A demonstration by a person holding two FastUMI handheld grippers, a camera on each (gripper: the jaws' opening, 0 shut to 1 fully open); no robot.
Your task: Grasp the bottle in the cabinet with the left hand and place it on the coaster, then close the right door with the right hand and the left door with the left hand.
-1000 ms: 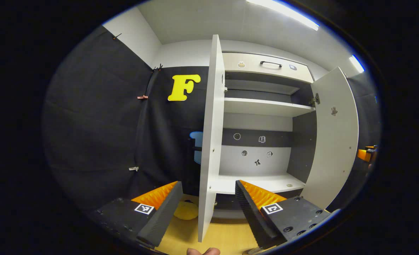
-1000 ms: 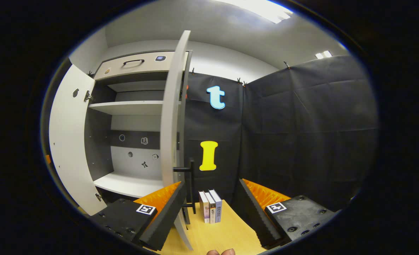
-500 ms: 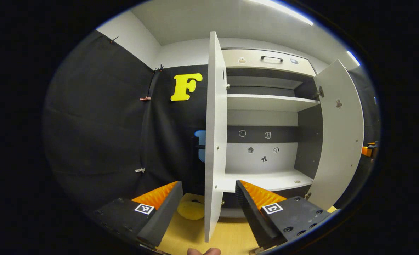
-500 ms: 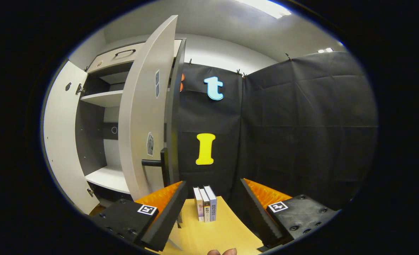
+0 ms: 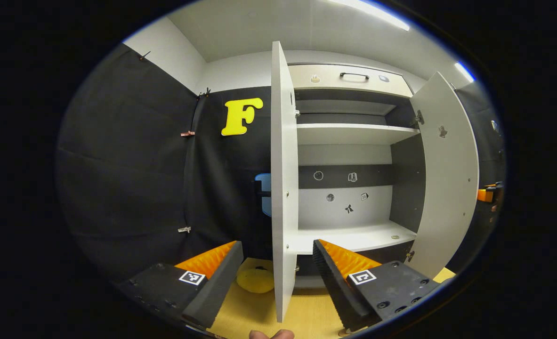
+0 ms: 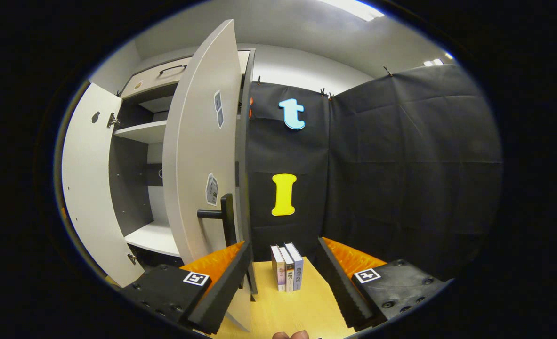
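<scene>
The white cabinet [image 5: 353,134] stands with both doors swung out. In the left gripper view the left door [image 5: 283,188] is edge-on straight ahead, between the fingers of my open left gripper [image 5: 276,278], which holds nothing. The right door [image 5: 448,174] hangs open at the right. In the right gripper view the right door [image 6: 203,160] stands partly swung in, its dark handle [image 6: 221,216] just above the left finger [image 6: 221,278] of my open, empty right gripper [image 6: 283,278]. The left door [image 6: 87,188] stands wide at the far left.
A yellow round object [image 5: 254,280] lies on the wooden table [image 5: 306,310] left of the left door's foot. Three upright books [image 6: 287,273] stand on the table [image 6: 283,310] ahead of the right gripper. A small disc [image 5: 395,237] rests on the lower shelf. Black cloth walls close both sides.
The right door has swung from edge-on to partly turned in, showing its outer face and handle. The left gripper view has only drifted a little; the left door has not moved.
</scene>
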